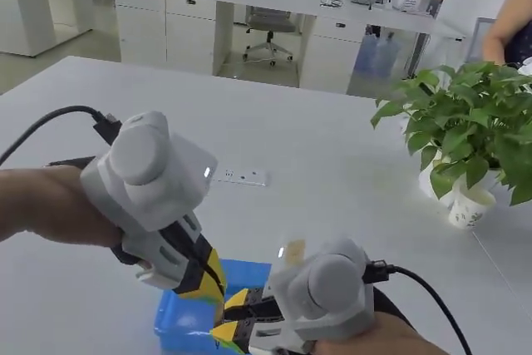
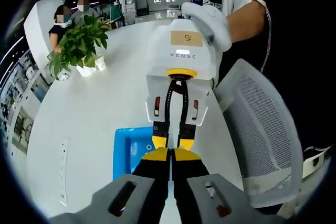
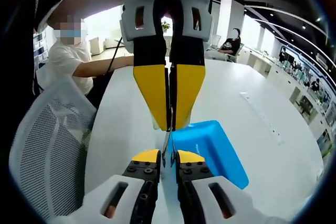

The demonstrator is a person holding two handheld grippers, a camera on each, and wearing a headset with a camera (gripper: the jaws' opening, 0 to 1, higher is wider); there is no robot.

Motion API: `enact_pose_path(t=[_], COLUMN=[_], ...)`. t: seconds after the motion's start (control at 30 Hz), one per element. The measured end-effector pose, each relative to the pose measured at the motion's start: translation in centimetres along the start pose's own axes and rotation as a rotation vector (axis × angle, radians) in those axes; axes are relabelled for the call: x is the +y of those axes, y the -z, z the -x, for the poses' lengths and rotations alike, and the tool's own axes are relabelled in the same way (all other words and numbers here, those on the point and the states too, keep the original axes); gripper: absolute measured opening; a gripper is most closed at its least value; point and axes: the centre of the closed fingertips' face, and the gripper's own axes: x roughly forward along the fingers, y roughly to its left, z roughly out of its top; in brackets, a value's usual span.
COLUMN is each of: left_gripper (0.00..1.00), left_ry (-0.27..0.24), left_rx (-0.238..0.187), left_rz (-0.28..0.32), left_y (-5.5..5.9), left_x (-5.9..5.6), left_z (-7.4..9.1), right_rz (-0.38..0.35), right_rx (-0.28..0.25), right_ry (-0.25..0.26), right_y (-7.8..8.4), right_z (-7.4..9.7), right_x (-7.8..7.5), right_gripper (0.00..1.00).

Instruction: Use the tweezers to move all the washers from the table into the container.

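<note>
My left gripper (image 1: pixel 218 288) and right gripper (image 1: pixel 224 328) meet tip to tip just above a blue container (image 1: pixel 179 322) near the table's front edge. In the right gripper view thin metal tweezers (image 3: pixel 168 135) run from the shut yellow jaws of the left gripper (image 3: pixel 170 125) down into the right gripper (image 3: pixel 168 157), whose jaws are closed on their lower end. The left gripper view has its own gripper (image 2: pixel 169 154) nose to nose with the right gripper (image 2: pixel 170 141), over the blue container (image 2: pixel 128 153). The container (image 3: pixel 212 148) lies right of the jaws.
A potted plant (image 1: pixel 465 135) in a white cup stands at the table's right side. A socket strip (image 1: pixel 241 177) is set into the white table (image 1: pixel 332 164). A mesh chair (image 2: pixel 262 140) is beside the table, and people sit in the background.
</note>
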Motion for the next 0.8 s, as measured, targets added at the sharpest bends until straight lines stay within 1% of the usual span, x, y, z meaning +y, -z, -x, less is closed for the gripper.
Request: enact_pose_path(t=[0.13, 0.2, 0.27, 0.33, 0.4, 0.53, 0.8], left_gripper=[0.03, 0.03, 0.03, 0.03, 0.03, 0.03, 0.03], left_ry=[-0.001, -0.001, 0.0, 0.0, 0.003, 0.004, 0.003], left_rx=[-0.009, -0.02, -0.026, -0.026, -0.028, -0.028, -0.03], left_rz=[0.008, 0.012, 0.015, 0.017, 0.022, 0.028, 0.039], left_y=[0.0, -0.1, -0.2, -0.1, 0.0, 0.4, 0.9], left_x=[-0.4, -0.6, -0.9, -1.1, -1.4, -2.0, -3.0], left_z=[0.0, 0.0, -0.1, -0.2, -0.4, -0.7, -1.2], right_rz=[-0.01, -0.015, -0.009, -0.016, -0.004, -0.007, 0.002], right_rx=[0.004, 0.009, 0.009, 0.007, 0.014, 0.015, 0.014], right_ry=[-0.01, -0.016, -0.018, -0.024, -0.025, -0.034, -0.041], right_y=[0.4, 0.6, 0.8, 0.9, 1.2, 1.5, 2.1], right_z=[-0.2, -0.4, -0.5, -0.6, -0.7, -0.9, -1.2], right_x=[0.5, 0.8, 1.0, 1.3, 1.6, 2.3, 3.3], right_gripper=[0.13, 0.13, 0.13, 0.13, 0.11, 0.11, 0.11])
